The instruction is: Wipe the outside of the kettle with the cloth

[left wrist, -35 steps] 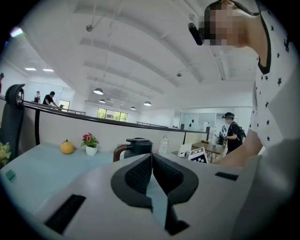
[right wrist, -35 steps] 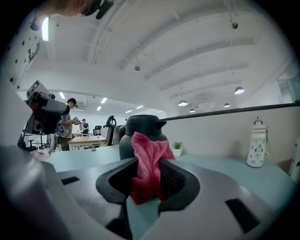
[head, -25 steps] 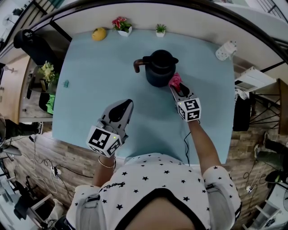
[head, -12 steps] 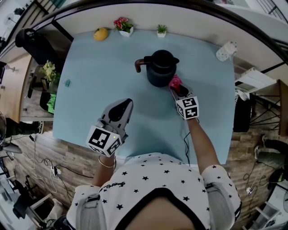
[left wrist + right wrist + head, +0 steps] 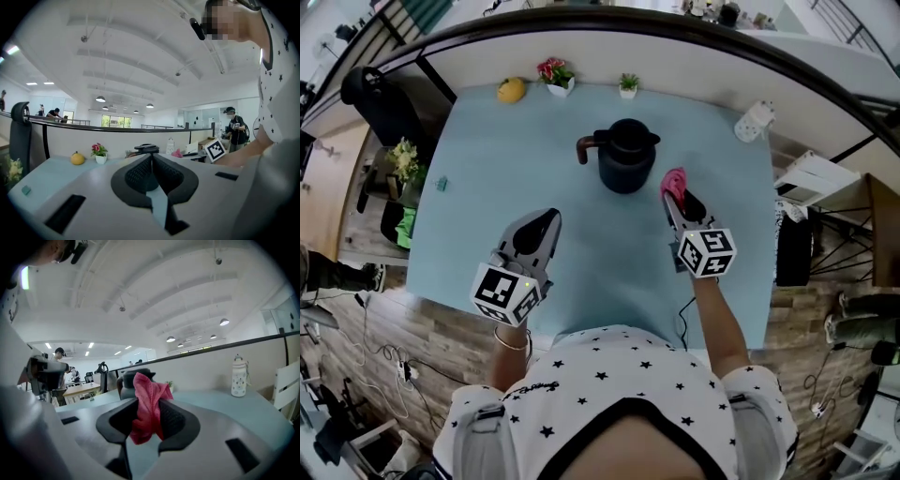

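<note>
Kettle (image 5: pixel 626 159) stands on table (image 5: pixel 487 178); right gripper (image 5: pixel 676 195) pinches pink cloth (image 5: pixel 673 178) just beside it, seemingly ready to wipe; left gripper (image 5: pixel 538 226) rests nearer, closed, empty.

The left gripper (image 5: pixel 539 223) and right gripper (image 5: pixel 678 195) are pale grey with black pads (image 5: pixel 136 176) and black-and-white marker cubes (image 5: pixel 504 292); behind them, a bracelet (image 5: pixel 510 340), a thin cable (image 5: pixel 683 314), a white black-starred shirt (image 5: pixel 609 375)

Blue table (image 5: pixel 487 169) w/ kettle (image 5: pixel 625 159) mid; yellow fruit (image 5: pixel 511 90), flower pot (image 5: pixel 554 75) (far edge).
</note>
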{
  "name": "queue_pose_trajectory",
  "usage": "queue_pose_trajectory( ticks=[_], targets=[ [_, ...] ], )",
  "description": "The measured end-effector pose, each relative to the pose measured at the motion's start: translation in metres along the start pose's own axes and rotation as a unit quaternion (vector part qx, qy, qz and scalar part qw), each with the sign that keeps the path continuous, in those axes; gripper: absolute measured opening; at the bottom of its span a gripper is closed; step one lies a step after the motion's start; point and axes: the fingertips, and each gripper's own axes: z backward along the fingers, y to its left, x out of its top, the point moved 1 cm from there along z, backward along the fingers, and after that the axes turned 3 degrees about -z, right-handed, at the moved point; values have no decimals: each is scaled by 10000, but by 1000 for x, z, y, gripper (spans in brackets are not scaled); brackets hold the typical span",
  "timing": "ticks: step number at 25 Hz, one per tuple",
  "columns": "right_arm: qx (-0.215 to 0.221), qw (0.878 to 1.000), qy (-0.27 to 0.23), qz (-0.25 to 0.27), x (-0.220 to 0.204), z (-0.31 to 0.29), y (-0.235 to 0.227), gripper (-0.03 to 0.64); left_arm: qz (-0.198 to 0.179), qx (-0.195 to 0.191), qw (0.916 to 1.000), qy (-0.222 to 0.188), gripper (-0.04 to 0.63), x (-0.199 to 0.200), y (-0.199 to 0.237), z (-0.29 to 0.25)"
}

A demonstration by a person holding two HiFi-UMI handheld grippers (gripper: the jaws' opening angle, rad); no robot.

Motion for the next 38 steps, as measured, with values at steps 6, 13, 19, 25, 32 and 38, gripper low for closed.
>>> queue_pose_trajectory(
  ticks=[6,13,19,25,32,38],
  targets=[
    [258,9983,-498,-148,43,45,31,130,-223,55,9997,-116,32,13,-8,7],
    [572,9947,-843,-128,69,83,65,130,-334,-19,9993,-179,32,19,-23,13],
    [800,9915,-1027,-77,80,92,86,129,-319,83,9993,-148,32,17,-22,23],
    [926,9901,-1057,3,85,95,98,129,-288,132,9994,-157,32,16,-22,29],
    [925,9900,-1059,60,86,98,101,129,-284,98,9994,-164,32,14,-23,30],
    [952,9895,-1088,64,87,99,105,129,-282,66,9994,-180,32,13,-23,31]
  ],
)
